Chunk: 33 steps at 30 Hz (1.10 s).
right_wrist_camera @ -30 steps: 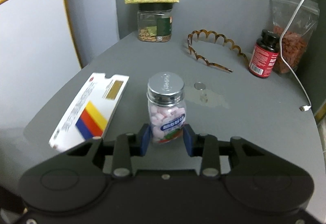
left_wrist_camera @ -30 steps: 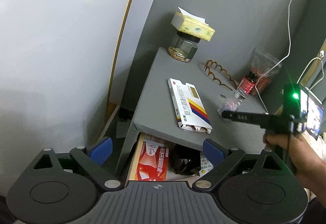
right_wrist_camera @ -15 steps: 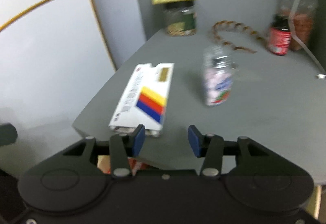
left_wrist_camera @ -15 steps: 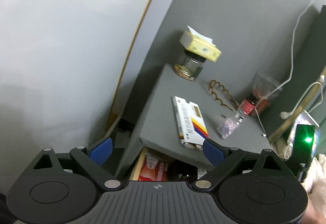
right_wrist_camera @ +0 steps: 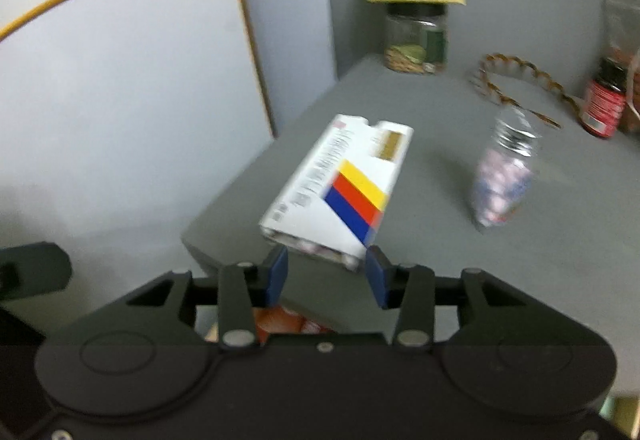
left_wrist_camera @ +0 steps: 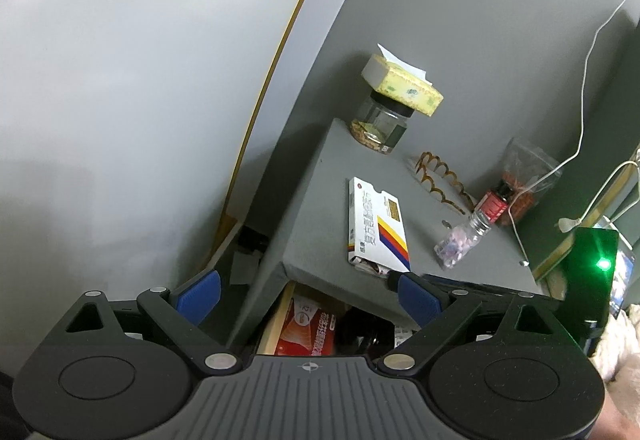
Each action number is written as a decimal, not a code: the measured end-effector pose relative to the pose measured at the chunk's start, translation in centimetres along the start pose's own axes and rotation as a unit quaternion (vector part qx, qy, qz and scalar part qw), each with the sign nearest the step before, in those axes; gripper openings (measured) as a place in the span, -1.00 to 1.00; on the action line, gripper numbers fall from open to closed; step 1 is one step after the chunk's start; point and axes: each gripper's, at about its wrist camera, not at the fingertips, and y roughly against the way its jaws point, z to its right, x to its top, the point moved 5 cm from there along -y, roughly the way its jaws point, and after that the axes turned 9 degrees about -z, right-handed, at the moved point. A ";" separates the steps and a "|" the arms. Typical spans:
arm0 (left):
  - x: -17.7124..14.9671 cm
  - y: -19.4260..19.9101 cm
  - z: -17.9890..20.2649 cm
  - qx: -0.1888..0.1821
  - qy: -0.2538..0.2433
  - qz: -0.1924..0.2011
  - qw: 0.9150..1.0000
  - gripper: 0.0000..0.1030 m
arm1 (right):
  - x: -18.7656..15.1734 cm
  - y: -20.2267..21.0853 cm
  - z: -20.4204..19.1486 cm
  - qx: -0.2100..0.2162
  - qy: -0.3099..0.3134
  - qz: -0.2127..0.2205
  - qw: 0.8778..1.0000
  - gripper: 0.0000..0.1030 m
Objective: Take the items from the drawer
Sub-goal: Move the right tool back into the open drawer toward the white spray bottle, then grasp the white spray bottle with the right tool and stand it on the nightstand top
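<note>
On the grey table (right_wrist_camera: 520, 260), right of the medicine box (right_wrist_camera: 340, 191), stands the candy jar (right_wrist_camera: 505, 183) you just let go. Your right gripper (right_wrist_camera: 326, 272), part-open and empty, pulled back toward the drawer (left_wrist_camera: 280, 320); your left gripper (left_wrist_camera: 308, 292) waits wide and empty.

Home bedside: nightstand (left_wrist_camera: 320, 199), tissue box (left_wrist_camera: 402, 89)

Matt grey tabletop (right_wrist_camera: 460, 143), glossy cardboard medicine box (right_wrist_camera: 340, 179), clear pill bottle (right_wrist_camera: 504, 179) with ribbed metal cap
</note>
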 end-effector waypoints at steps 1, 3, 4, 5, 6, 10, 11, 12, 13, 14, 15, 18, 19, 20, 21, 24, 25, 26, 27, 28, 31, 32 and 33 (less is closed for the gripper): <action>0.0 0.0 0.0 0.000 0.000 -0.001 1.000 0.81 | -0.4 1.0 0.5 0.005 -0.014 0.005 1.000 -0.16; -0.1 0.1 0.0 0.001 0.001 0.000 1.000 0.81 | -1.4 2.8 1.3 0.017 -0.036 0.009 0.999 -0.02; -0.1 0.1 0.0 0.000 0.000 0.000 1.000 0.81 | -1.9 3.2 1.8 0.019 -0.043 0.000 0.999 0.06; -0.2 0.1 0.1 0.000 0.000 0.000 1.000 0.81 | -2.5 3.5 2.3 0.020 -0.049 -0.012 0.999 0.07; -0.2 0.0 0.1 -0.001 -0.001 -0.001 1.000 0.81 | -3.5 3.8 3.2 0.020 -0.059 -0.039 0.997 0.09; -0.2 -0.2 0.2 -0.001 -0.001 -0.004 1.000 0.81 | -6.0 4.6 5.8 0.004 -0.127 -0.107 0.986 0.37; -0.2 -0.2 0.2 -0.002 -0.001 -0.005 1.000 0.81 | -6.9 4.6 6.6 0.002 -0.166 -0.126 0.978 0.38; -0.2 -0.3 0.2 -0.003 -0.001 -0.005 1.000 0.81 | -8.0 4.5 7.5 0.003 -0.213 -0.147 0.966 0.38; -0.2 -0.3 0.2 -0.003 -0.002 -0.005 1.000 0.81 | -8.6 4.3 8.0 0.007 -0.238 -0.160 0.958 0.38; -0.1 -0.4 0.3 -0.002 -0.002 -0.006 1.000 0.81 | -9.5 3.3 8.6 0.019 -0.278 -0.182 0.943 0.38; -0.1 -0.5 0.3 -0.002 -0.003 -0.007 1.000 0.81 | -10.2 2.7 9.1 0.028 -0.306 -0.195 0.931 0.38; -0.3 -0.4 0.2 0.001 -0.005 -0.007 1.000 0.81 | -12.0 0.2 10.7 0.054 -0.413 -0.211 0.884 0.35; -0.3 -0.4 0.2 0.002 -0.005 -0.007 1.000 0.81 | -12.6 -0.6 11.2 0.058 -0.449 -0.215 0.866 0.33; -0.4 -0.4 0.2 0.003 -0.005 -0.007 1.000 0.81 | -13.1 -1.1 11.5 0.059 -0.473 -0.220 0.851 0.27; -0.4 -0.5 0.2 0.004 -0.006 -0.009 1.000 0.81 | -13.4 -1.5 11.8 0.060 -0.494 -0.225 0.838 0.15; -0.5 -0.5 0.3 0.005 -0.008 -0.009 1.000 0.81 | -14.0 -3.2 12.2 0.067 -0.549 -0.231 0.801 0.11; -0.5 -0.5 0.3 0.004 -0.010 -0.009 1.000 0.81 | -14.1 -3.5 12.2 0.059 -0.557 -0.232 0.795 0.07; -0.5 -0.5 0.3 0.005 -0.010 -0.009 1.000 0.81 | -14.1 -3.8 12.3 0.053 -0.562 -0.232 0.792 0.07; -0.5 -0.5 0.2 0.005 -0.010 -0.009 1.000 0.81 | -14.1 -4.1 12.3 0.048 -0.563 -0.232 0.792 0.04; -0.5 -0.5 0.2 0.005 -0.008 -0.010 1.000 0.81 | -14.2 -4.3 12.3 0.045 -0.561 -0.233 0.793 -0.02; -0.4 -0.5 0.2 0.002 -0.005 -0.009 1.000 0.81 | -14.4 -5.0 11.9 0.029 -0.540 -0.250 0.803 -0.20; -0.4 -0.5 0.2 0.001 -0.004 -0.008 1.000 0.81 | -14.6 -5.2 11.8 0.026 -0.533 -0.255 0.806 -0.20; -0.3 -0.4 0.2 0.000 -0.004 -0.007 1.000 0.81 | -14.7 -5.4 11.6 0.022 -0.526 -0.260 0.809 -0.30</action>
